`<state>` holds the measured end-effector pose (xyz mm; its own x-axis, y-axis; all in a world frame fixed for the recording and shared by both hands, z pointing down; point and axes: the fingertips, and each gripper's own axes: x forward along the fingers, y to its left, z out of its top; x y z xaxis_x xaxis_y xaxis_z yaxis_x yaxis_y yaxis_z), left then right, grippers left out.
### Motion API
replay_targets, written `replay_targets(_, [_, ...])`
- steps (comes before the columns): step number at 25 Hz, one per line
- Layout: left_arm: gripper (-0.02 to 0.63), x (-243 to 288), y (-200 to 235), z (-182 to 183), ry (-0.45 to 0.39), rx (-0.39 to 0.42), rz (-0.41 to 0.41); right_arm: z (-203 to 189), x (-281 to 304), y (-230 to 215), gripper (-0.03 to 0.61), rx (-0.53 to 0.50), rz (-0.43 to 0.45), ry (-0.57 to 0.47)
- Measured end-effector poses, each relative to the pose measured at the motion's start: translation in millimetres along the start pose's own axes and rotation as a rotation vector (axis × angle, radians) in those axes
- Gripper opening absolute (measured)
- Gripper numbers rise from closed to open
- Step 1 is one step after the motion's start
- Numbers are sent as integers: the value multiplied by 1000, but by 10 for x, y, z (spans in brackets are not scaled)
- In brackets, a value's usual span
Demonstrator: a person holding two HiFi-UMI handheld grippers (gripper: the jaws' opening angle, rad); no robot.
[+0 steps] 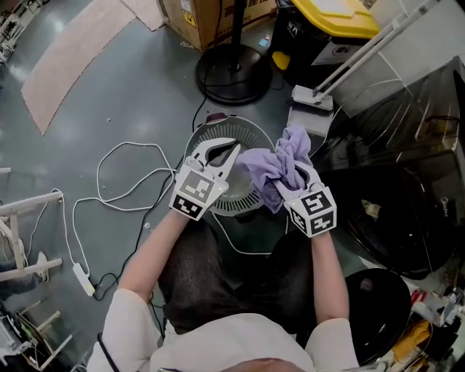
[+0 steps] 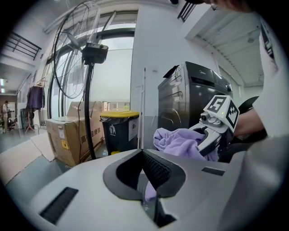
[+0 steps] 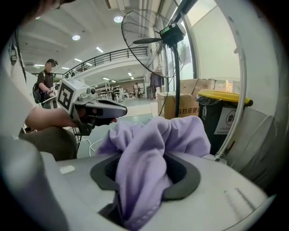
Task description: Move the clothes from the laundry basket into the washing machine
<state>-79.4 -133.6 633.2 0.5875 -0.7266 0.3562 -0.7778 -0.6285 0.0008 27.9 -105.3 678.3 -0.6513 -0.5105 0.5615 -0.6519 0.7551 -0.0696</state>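
A purple cloth (image 1: 272, 168) hangs bunched in my right gripper (image 1: 288, 179), whose jaws are shut on it; in the right gripper view the cloth (image 3: 149, 153) fills the gap between the pads. My left gripper (image 1: 235, 150) is just left of the cloth at its edge. Its jaws look shut, with a thin strip of purple (image 2: 150, 191) in the seam between them. The dark washing machine (image 1: 407, 211) with its raised clear lid stands to the right of both grippers, and it also rises behind the cloth as the washing machine (image 2: 194, 97) in the left gripper view.
A standing fan has its round head (image 1: 218, 200) under the grippers and its base (image 1: 232, 73) beyond. A yellow-lidded bin (image 1: 330, 22) and a cardboard box (image 1: 211, 18) stand at the back. White cables (image 1: 123, 182) trail over the floor at the left. A dark round container (image 1: 374, 305) sits lower right.
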Motion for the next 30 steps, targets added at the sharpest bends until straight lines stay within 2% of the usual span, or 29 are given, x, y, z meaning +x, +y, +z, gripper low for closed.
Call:
replay_targets(4, [6,54,-148,135,-5,60,-34,8,-247,-62,212,43,-55,-47])
replay_targets(12, [6,196,-488,317,-41,0,-115,-50,-801,-86,212,114,-150,-133])
replay_targets(19, [6,348,-971,571,-75,51,-221,-222,-1194,-180,212,185,-231,-179])
replay_targets(26, [6,552,-1240,509,-77,67,-295,-333,-1474,-222,213,215,-301,-207])
replay_targets(30, [6,650,-1393,625,-88,78,-346,-409,-1695,-284,215,259,-359,-226])
